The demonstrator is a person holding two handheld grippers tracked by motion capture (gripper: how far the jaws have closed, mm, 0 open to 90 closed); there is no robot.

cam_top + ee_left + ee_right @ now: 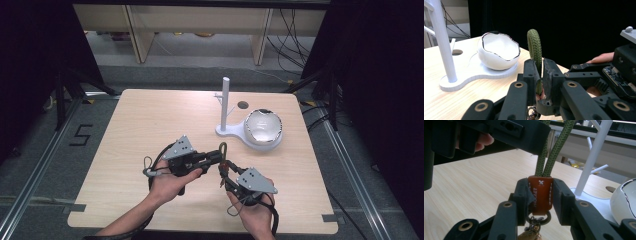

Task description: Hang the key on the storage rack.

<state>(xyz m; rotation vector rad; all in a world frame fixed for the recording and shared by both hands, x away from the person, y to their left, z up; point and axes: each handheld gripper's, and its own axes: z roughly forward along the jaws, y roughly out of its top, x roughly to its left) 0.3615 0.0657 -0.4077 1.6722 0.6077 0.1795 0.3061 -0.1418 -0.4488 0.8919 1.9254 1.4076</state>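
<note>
Green cord keychain (534, 47), left fingers (531, 75) clamping its loop, right fingers (560, 202) pinching the leather tab (540, 195), charm below cut off.

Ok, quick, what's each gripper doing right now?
Left gripper: shut on the green cord loop.
Right gripper: shut on the orange leather tab at the foot of the loop.

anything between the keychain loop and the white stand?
Nothing: bare tabletop separates the green rope loop from the white stand, seen in the high view.
</note>
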